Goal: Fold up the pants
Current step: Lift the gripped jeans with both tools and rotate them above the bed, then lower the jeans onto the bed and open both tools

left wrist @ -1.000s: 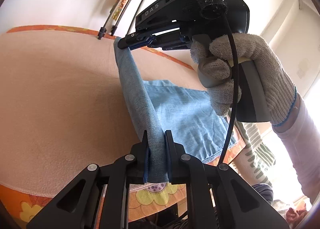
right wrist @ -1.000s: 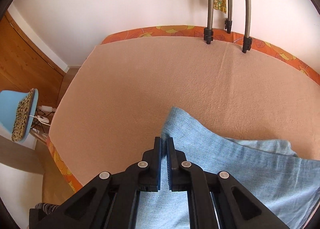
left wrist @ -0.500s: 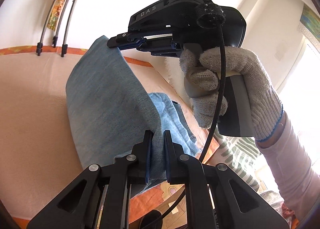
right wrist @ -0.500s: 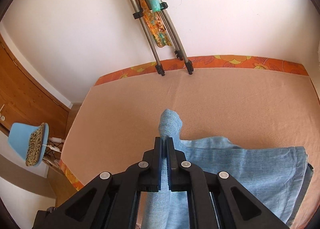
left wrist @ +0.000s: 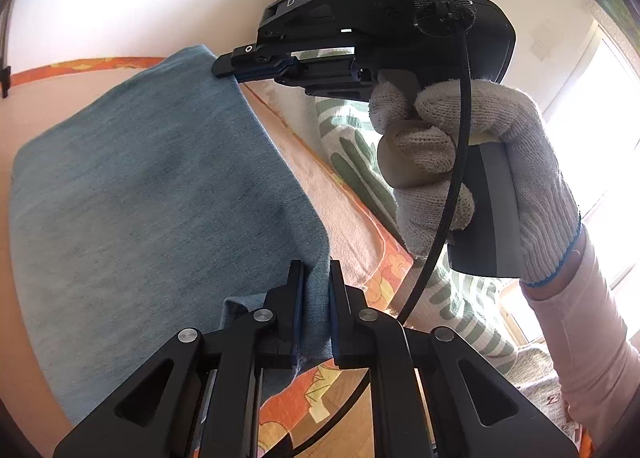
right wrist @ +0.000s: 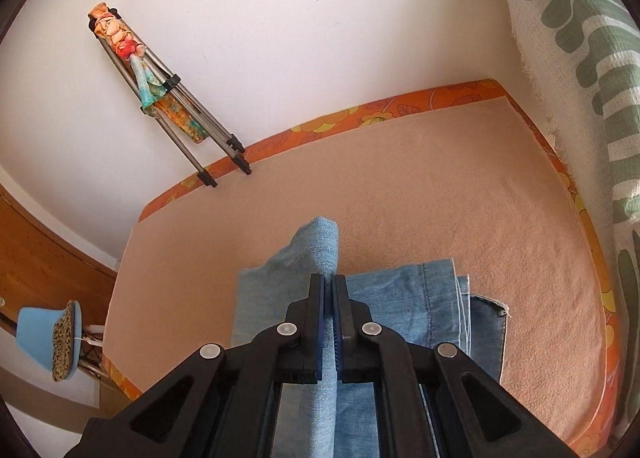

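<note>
Pants fold midway, top layer not yet laid down.
Left tongs point(left wrist: 314, 310) and right tongs point(right wrist: 329, 322) each pinch the lifted pants point(left wrist: 160, 186) above the bed point(right wrist: 400, 186); folded layers lie beneath.

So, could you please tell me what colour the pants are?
Light blue denim; the pants show best in the right wrist view.

Matt blue denim pants point(left wrist: 160, 194), fuzzy peach towelling bedcover point(right wrist: 420, 198), matt black plastic tongs point(right wrist: 328, 298)
</note>
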Demonstrator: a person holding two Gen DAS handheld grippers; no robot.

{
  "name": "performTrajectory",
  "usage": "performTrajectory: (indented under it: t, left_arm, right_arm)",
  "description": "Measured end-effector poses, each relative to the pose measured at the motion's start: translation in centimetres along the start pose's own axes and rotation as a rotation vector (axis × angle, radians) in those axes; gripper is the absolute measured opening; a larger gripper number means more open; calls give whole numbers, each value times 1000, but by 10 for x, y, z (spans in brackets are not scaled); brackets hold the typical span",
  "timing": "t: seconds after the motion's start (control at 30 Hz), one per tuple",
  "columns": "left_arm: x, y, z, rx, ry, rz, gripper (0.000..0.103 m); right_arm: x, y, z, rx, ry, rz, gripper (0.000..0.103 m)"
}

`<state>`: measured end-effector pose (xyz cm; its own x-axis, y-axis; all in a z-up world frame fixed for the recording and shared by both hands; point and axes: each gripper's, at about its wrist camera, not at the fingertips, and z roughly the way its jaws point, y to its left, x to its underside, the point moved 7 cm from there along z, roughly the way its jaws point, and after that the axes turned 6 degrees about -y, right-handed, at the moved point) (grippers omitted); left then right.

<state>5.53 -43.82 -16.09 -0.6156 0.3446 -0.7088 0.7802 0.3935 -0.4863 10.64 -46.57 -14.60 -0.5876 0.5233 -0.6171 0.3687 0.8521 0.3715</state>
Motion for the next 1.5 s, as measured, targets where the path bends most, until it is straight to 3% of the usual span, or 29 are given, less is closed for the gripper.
performTrajectory:
  t: [0.4,0.67,0.83,0.9,0.97,1.0,1.23,1.4,1.5]
  left_arm:
    - [-2,-12,48,28,79,78,9]
    - [-2,-13,68,29,116,78,9]
    - [2,-15,72,13,116,97,9]
    - [6,-22,69,20,125,97,14]
    - [14,-37,67,35,133,103,17]
    - [20,-42,65,58,144,103,17]
    - [60,-59,32,90,193,152,20]
    - [55,-55,-8,48,127,171,21]
    - [50,-45,-30,-2,84,197,21]
  right_arm:
    - [10,-95,3,10,-25,124,1]
    - [20,-130,14,25,-3,145,1]
    - [23,-131,16,20,-6,134,2]
    - [22,-130,11,29,-14,117,9]
    - [21,-133,2,57,-30,111,29]
    - [21,-134,-5,63,-44,113,32]
    - [30,-130,-52,102,-116,63,38]
    - [44,-113,-80,101,-157,12,41]
    - [60,-91,-98,53,-199,-55,41]
